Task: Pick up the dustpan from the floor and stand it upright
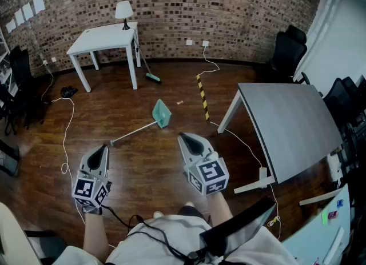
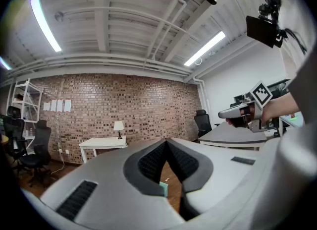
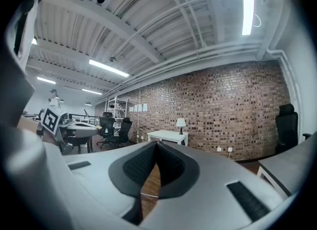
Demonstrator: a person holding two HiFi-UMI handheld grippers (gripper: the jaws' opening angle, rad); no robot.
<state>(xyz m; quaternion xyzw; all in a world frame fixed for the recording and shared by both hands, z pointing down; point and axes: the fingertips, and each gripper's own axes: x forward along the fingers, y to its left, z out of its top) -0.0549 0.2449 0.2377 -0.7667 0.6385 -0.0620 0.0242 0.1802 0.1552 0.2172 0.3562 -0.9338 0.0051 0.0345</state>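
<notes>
On the floor (image 1: 143, 169), mid-room, the teal dustpan (image 1: 162, 113) lies with its long handle, ahead of the left tongs (image 1: 104, 147) and right tongs (image 1: 182, 137), both clenched empty.

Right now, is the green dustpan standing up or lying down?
Lying down: the dustpan rests on the wooden floor, its long handle stretched flat along the boards.

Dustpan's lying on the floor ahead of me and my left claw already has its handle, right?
Not quite. The dustpan is lying on the floor ahead, but the left claw holds nothing: the left gripper view shows its jaws shut together with nothing between them.
</notes>
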